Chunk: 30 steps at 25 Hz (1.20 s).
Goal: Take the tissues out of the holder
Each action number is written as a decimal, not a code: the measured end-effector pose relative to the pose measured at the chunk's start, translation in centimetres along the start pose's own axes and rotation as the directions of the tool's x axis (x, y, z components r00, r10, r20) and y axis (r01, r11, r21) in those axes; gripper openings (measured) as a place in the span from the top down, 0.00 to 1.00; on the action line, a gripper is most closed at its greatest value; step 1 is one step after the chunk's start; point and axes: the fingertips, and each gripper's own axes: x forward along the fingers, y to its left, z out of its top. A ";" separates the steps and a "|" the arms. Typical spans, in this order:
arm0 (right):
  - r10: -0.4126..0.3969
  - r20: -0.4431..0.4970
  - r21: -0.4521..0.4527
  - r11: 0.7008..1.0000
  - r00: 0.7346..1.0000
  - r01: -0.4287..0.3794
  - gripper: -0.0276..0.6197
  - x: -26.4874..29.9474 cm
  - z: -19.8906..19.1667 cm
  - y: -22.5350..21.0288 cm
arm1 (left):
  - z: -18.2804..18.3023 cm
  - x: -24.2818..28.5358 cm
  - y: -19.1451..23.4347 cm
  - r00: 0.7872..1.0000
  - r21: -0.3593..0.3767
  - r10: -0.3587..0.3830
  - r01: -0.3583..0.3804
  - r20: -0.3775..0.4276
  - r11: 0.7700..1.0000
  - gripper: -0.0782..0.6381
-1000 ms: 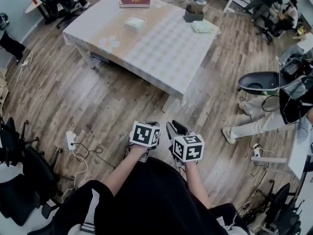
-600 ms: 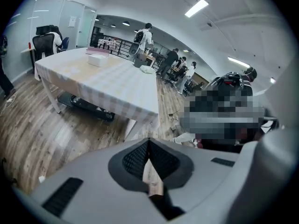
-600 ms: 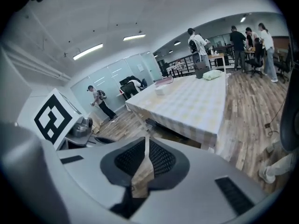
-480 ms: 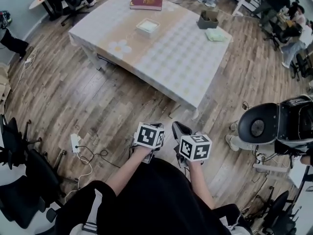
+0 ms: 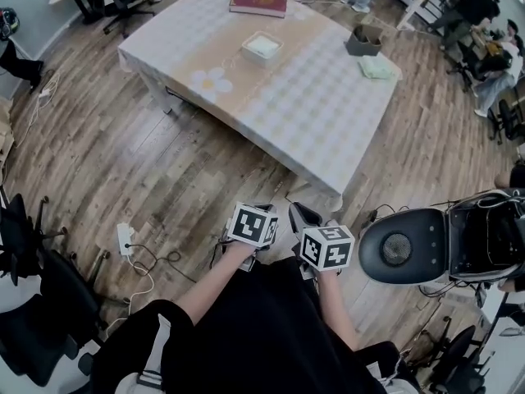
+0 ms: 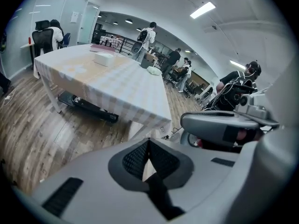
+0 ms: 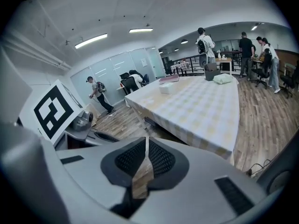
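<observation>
The table (image 5: 312,130) with a checked cloth stands a few steps ahead of me. On its far right corner are a small grey holder (image 5: 365,39) and a pale green pile of tissues (image 5: 377,68) beside it. A white box (image 5: 262,47) sits mid-table. Both grippers hang low in front of my body, far from the table. The left gripper (image 5: 261,212) is shut and empty, with its pads meeting (image 6: 148,141). My right gripper (image 5: 299,214) is also shut on nothing (image 7: 146,141). The right gripper view shows the holder (image 7: 211,72) and the tissues (image 7: 223,79) on the far end.
A red book (image 5: 257,2) lies at the table's far edge. A black rounded piece of equipment (image 5: 410,249) with a person stands close on my right. A power strip and cables (image 5: 125,238) lie on the wood floor at left, near office chairs (image 5: 33,286). People stand beyond the table.
The head view has swung, so the table now sits further right in it. The black equipment at right has come closer to my right gripper. Both grippers stay low by my body.
</observation>
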 end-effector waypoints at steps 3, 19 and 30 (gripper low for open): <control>-0.006 -0.012 0.006 1.000 1.000 0.006 0.91 0.6 0.3 -0.1 | 0.2 0.1 0.5 1.000 -0.014 -0.008 0.007 -0.005 1.000 0.89; 0.025 -0.051 0.001 1.000 0.998 -0.025 0.91 4.3 3.0 -3.8 | 3.7 2.7 2.7 1.000 -0.074 0.024 -0.025 -0.019 0.997 0.89; 0.094 -0.061 -0.091 0.991 0.994 -0.099 0.91 8.2 10.7 -8.8 | 12.5 6.2 3.4 0.994 -0.061 0.108 -0.108 0.000 0.992 0.89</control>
